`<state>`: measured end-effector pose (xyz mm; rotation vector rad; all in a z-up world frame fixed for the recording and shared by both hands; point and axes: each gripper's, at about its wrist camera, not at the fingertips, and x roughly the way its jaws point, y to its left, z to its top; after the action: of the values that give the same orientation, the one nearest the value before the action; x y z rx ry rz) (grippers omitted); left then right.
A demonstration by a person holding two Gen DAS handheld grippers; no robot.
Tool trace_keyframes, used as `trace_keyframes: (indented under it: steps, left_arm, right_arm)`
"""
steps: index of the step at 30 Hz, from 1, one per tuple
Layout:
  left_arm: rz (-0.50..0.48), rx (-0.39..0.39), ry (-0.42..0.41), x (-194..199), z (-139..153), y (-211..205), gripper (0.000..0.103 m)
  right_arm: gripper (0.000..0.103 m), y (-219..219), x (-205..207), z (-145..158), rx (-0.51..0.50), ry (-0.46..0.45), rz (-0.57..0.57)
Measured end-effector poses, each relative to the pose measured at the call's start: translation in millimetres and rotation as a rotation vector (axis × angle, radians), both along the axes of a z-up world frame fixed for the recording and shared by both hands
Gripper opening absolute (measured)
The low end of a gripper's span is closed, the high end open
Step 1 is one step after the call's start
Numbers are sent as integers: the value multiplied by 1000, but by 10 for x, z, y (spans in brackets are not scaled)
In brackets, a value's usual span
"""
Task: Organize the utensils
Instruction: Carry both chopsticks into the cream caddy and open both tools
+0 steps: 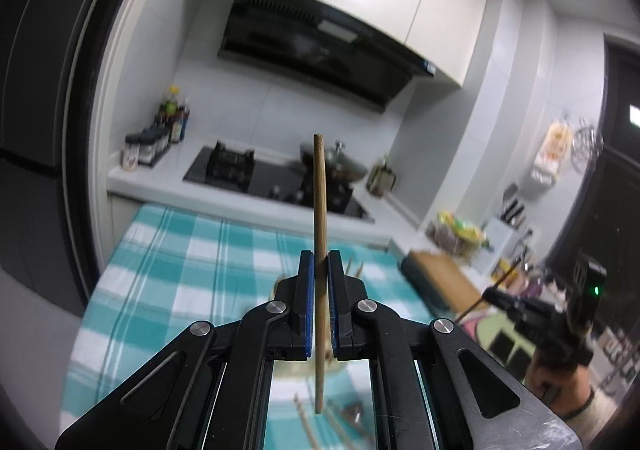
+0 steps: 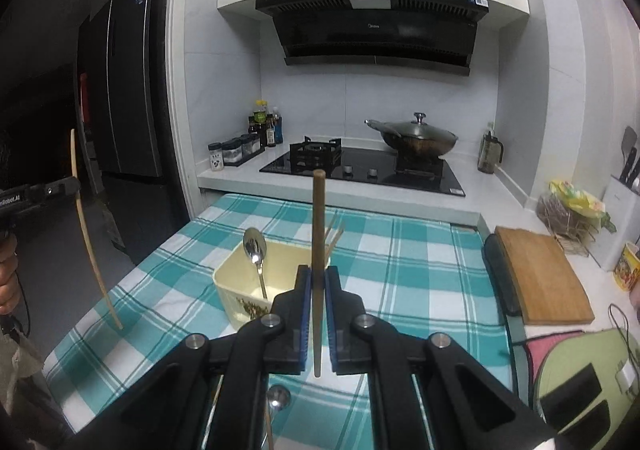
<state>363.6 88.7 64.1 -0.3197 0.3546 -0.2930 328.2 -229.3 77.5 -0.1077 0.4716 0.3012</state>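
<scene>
Chopsticks, two, wooden: one (image 1: 320, 250) pinched upright between the blue-padded jaws of the left gripper (image 1: 319, 274), the other (image 2: 318, 250) pinched likewise by the right gripper (image 2: 317, 282), both held above the counter (image 2: 400, 262) (covered in a teal-and-white checked cloth). Cream container (image 2: 240, 282) on the cloth, just beyond the right gripper, holding a metal spoon (image 2: 256, 254) that leans on its wall and further chopsticks (image 2: 334, 236). Second spoon (image 2: 278, 398) lying on the cloth nearby.

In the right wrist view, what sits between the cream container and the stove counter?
Only bare checked cloth lies between the cream container and the stove counter; the right wrist view shows this. Chopsticks lean out of the container towards it.
</scene>
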Motion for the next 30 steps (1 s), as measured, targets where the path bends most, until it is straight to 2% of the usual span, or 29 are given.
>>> trace_keyframes:
  steps: [3, 5, 8, 10, 15, 20, 22, 24, 26, 28, 30]
  left_arm:
    - [58, 40, -79, 336, 126, -225, 5]
    - [85, 82, -100, 560, 93, -392, 5]
    - [82, 106, -49, 955, -144, -603, 5]
    - [74, 120, 12, 1191, -368, -723, 5]
    - [26, 139, 200, 1642, -978, -900, 5]
    - [-64, 105, 399, 1926, -1468, -1000, 6]
    - [-82, 100, 441, 1892, -1542, -1008, 18]
    - [-79, 115, 434, 1770, -1516, -970, 48]
    - [-74, 148, 412, 1561, -1456, -906, 61]
    - [-81, 187, 418, 1341, -1450, -824, 65]
    - [-81, 230, 448, 1072, -1521, -711, 71]
  right_arm:
    - [7, 171, 183, 188, 3, -70, 14]
    - [7, 280, 315, 241, 6, -105, 34]
    - [7, 449, 587, 146, -9, -96, 75]
    - [7, 539, 822, -26, -15, -33, 100]
    - [7, 613, 1469, -635, 57, 234, 145]
    - [10, 647, 1831, -1136, 156, 390, 148]
    - [13, 607, 1893, -1246, 218, 431, 125]
    - [22, 545, 1858, -1253, 262, 428, 106]
    - [31, 460, 1728, -1205, 257, 396, 101]
    - [45, 353, 1526, -1134, 223, 363, 102]
    - [47, 250, 1299, -1126, 155, 352, 98]
